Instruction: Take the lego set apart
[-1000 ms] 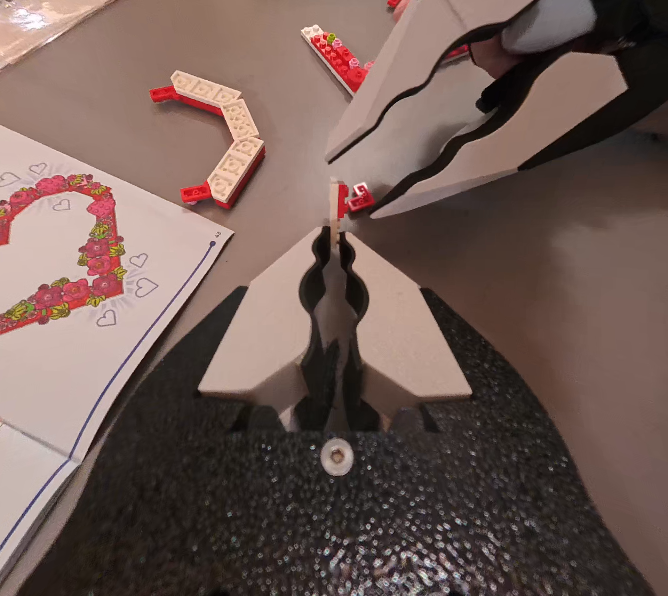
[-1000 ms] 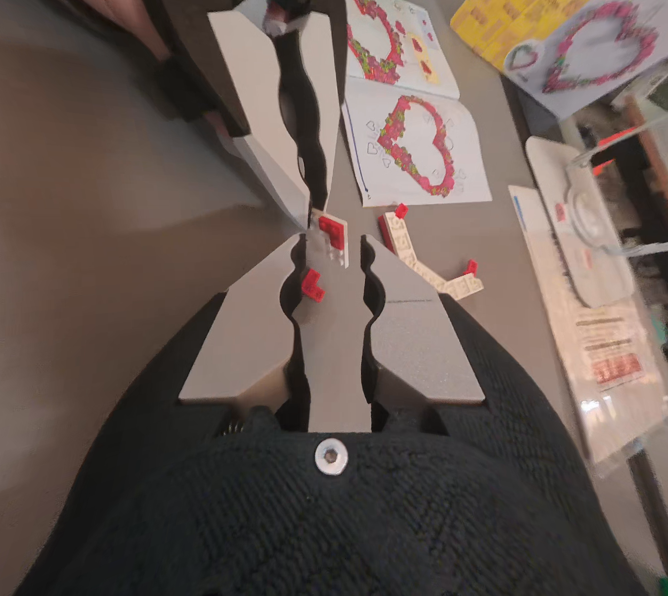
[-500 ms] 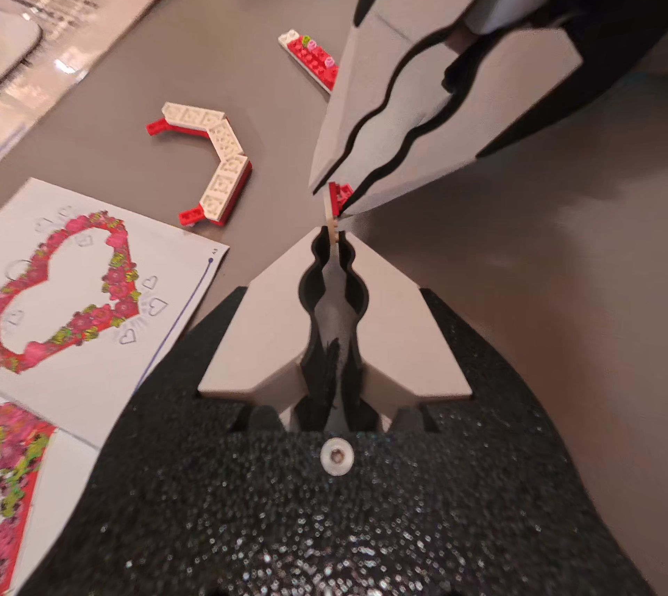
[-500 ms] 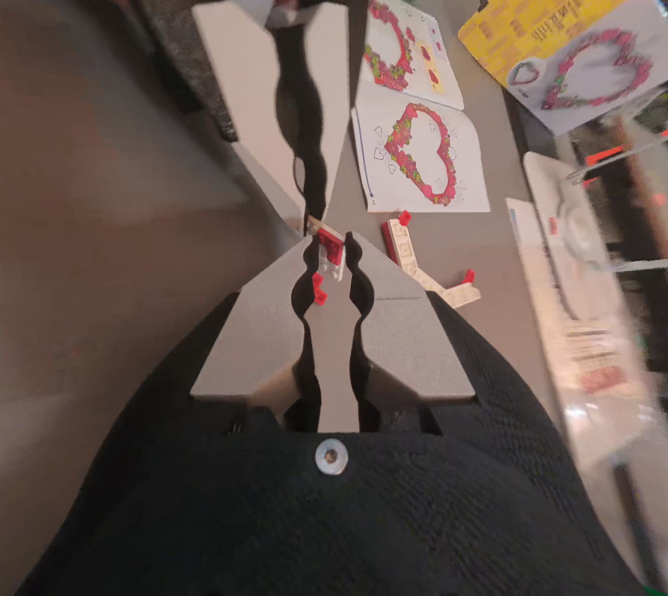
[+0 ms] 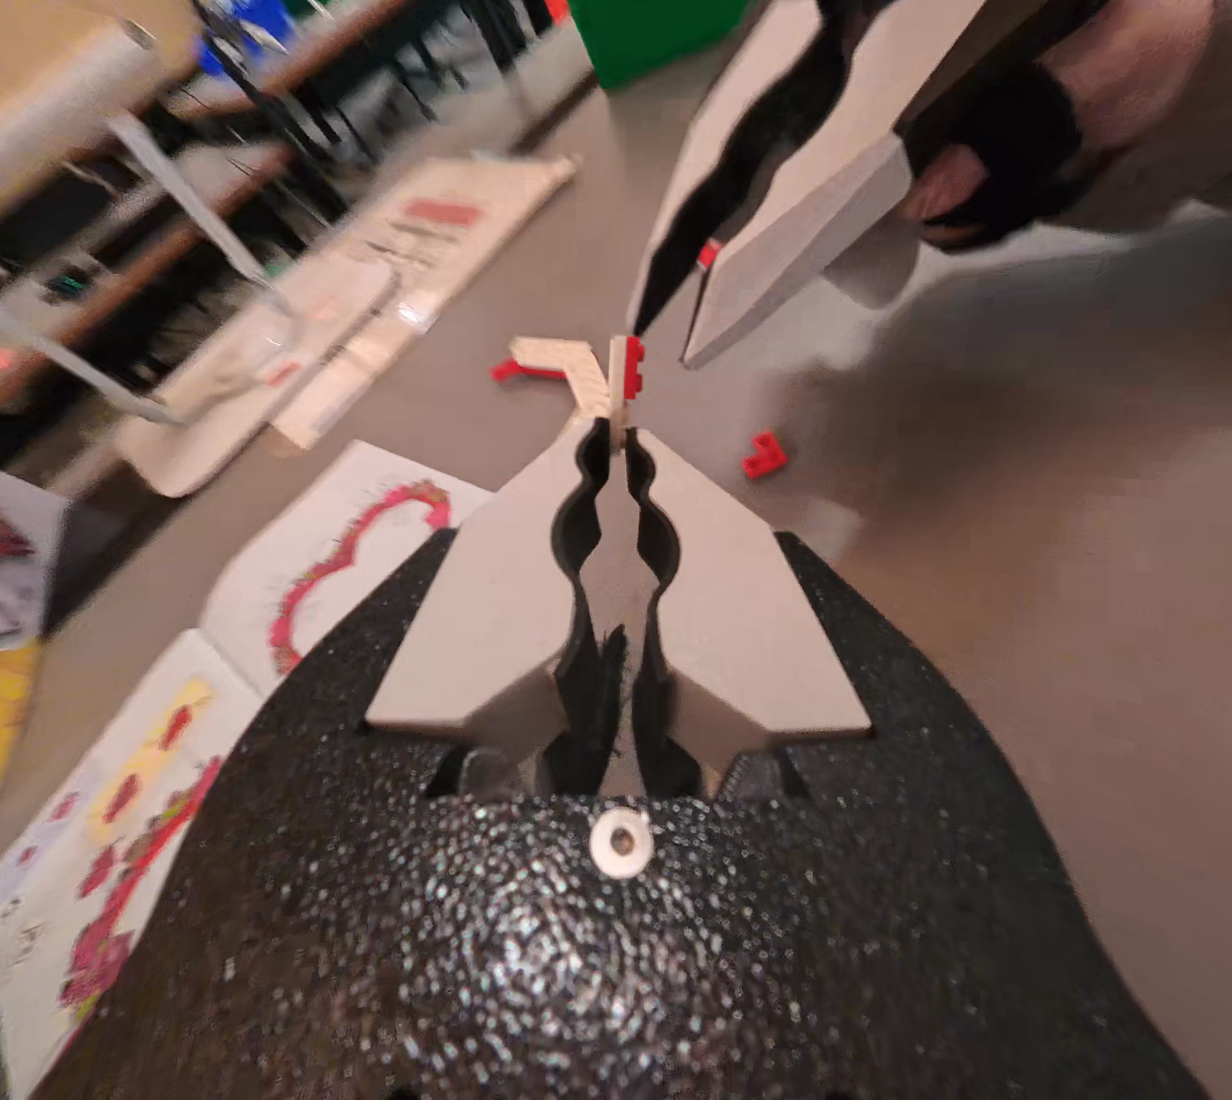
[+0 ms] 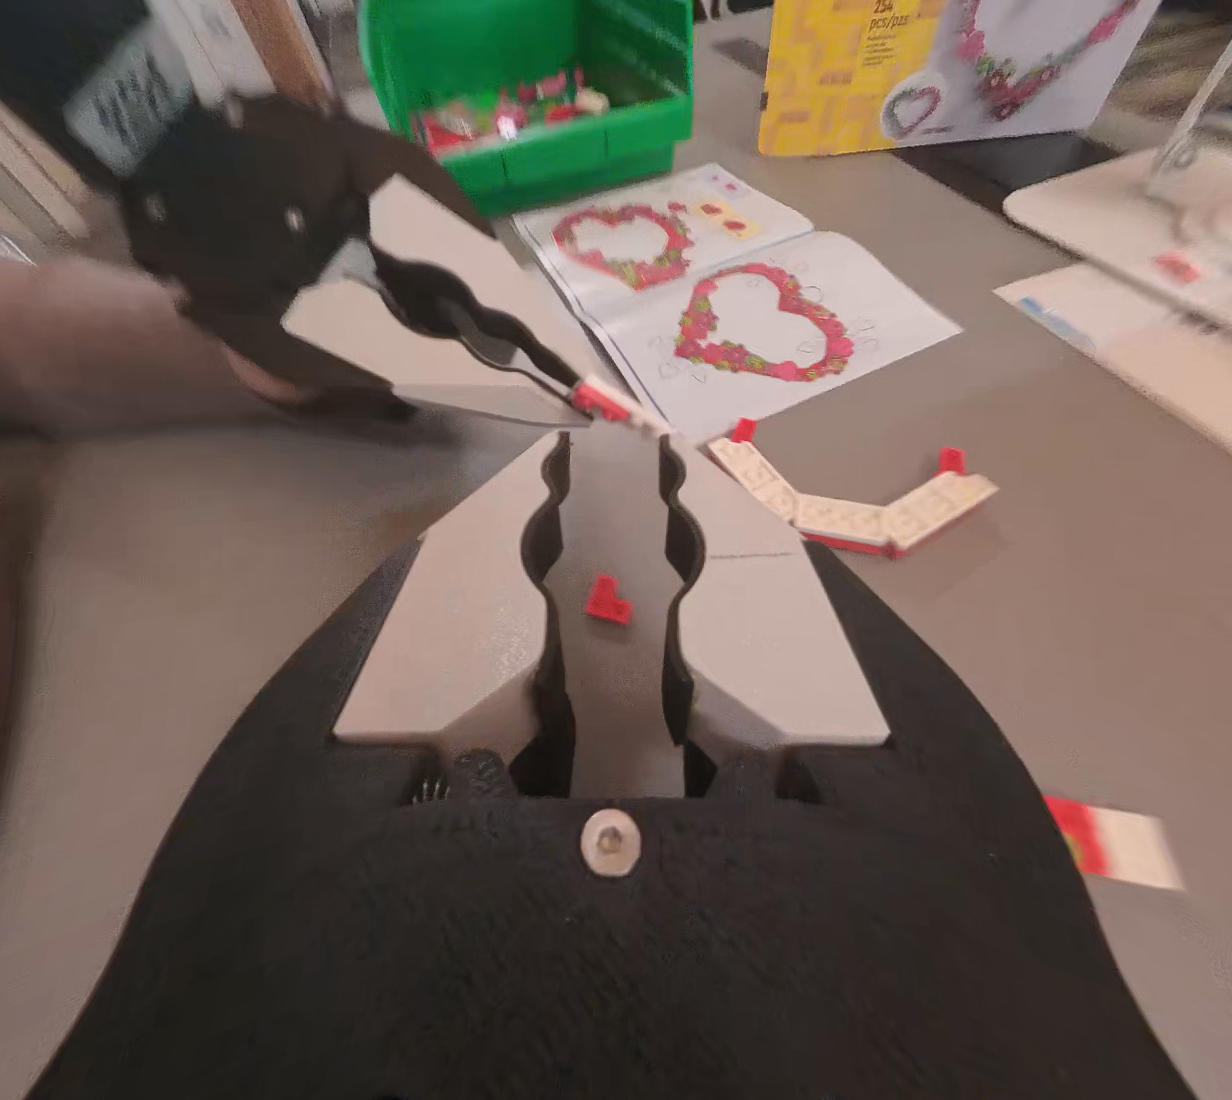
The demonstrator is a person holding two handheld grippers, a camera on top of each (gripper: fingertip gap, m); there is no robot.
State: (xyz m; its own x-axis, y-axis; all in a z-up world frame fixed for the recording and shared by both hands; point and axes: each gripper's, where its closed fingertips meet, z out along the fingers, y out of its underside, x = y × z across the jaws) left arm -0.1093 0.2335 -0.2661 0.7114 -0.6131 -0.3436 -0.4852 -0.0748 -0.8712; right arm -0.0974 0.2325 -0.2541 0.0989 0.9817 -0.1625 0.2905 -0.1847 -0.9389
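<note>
My left gripper is shut on a small white plate with a red piece on its face, held upright above the grey table. It also shows in the right wrist view, holding that plate. My right gripper is open and empty, its tips just short of the plate; in the left wrist view it comes in from the upper right. A loose red L-shaped piece lies on the table between the right fingers, also seen in the left wrist view. A curved white-and-red segment lies to the right.
An open instruction booklet lies behind the grippers. A green bin with loose pieces and the yellow set box stand at the back. A white tray and plastic sheets are at the right edge. Both grippers' tips are close together, under 4 cm apart. My right tips are roughly 9 centimeters from the curved white-and-red segment.
The right gripper was closing on the plate's red part; now it is open and drawn back a little. Both grippers have tilted up. The left gripper keeps its hold.
</note>
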